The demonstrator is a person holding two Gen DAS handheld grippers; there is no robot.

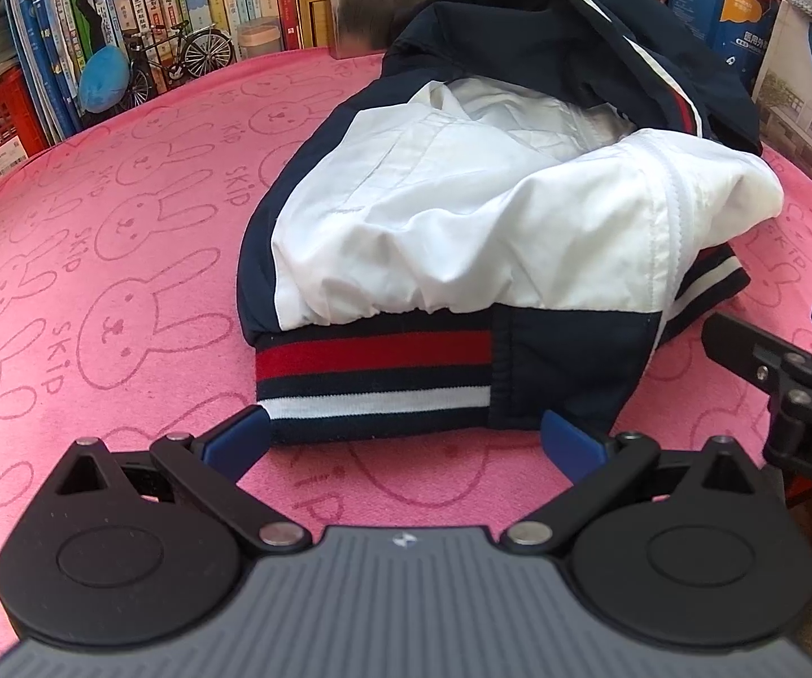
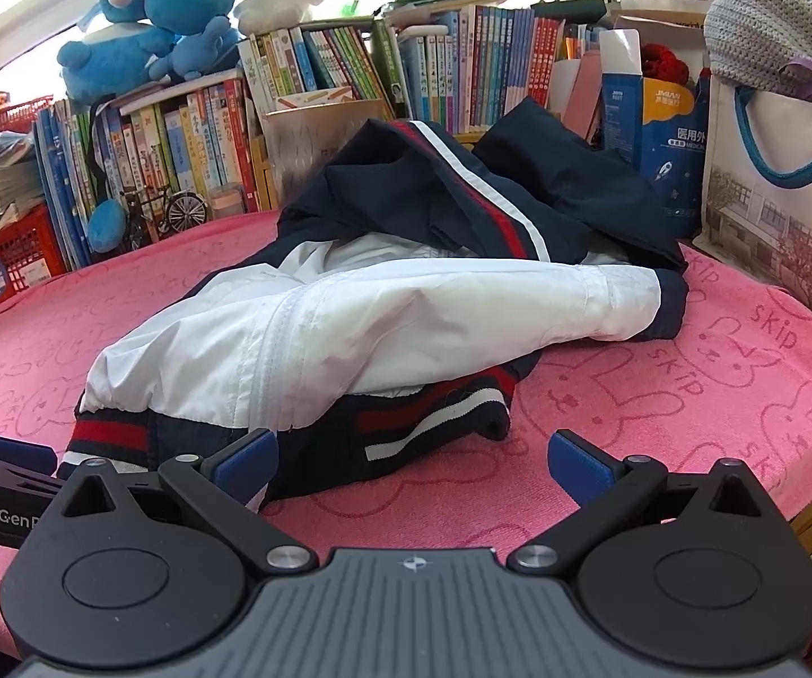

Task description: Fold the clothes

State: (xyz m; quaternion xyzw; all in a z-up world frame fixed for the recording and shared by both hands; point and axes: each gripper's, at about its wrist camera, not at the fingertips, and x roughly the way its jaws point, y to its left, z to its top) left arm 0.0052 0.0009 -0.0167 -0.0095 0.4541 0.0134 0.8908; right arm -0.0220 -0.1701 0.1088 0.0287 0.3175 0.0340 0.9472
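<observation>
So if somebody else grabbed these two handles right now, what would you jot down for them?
Left tool: open, empty, at the near striped hem of the jacket.
Right tool: open, empty, at the jacket's near right edge.
Jacket: navy and white, bundled in a partly folded heap on the pink bunny towel, hood at the far end, white sleeve draped across the top.
Done: sides seem brought inward.
Left: probably flatten it, tuck the hood, fold the hem end up.
</observation>
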